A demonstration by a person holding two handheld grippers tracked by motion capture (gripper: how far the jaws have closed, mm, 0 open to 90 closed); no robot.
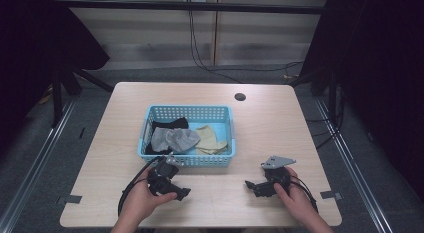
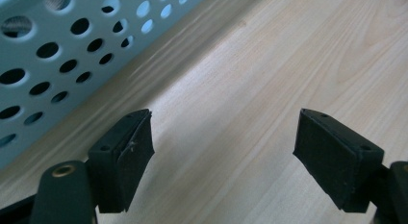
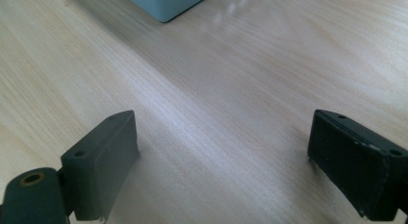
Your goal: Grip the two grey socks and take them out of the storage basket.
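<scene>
Your forearms are entering cut off at the bottom edge of the high view, so you are seeing nothing of them above the wrists. Ahead of them the wooden table [image 1: 260, 118] is carrying the blue perforated basket [image 1: 189, 160], and its near wall is hiding the lower edges of the cloths inside: a black piece [image 1: 171, 124], a grey piece [image 1: 176, 139] and a beige piece [image 1: 210, 139], whose exact kinds are hard to make out. Your left gripper [image 1: 183, 193] is hovering just beside that near wall with its jaws spread and nothing between them. Your right gripper [image 1: 248, 183] is sitting near the basket's corner, also spread and gripping nothing. No readable writing is showing anywhere.
</scene>
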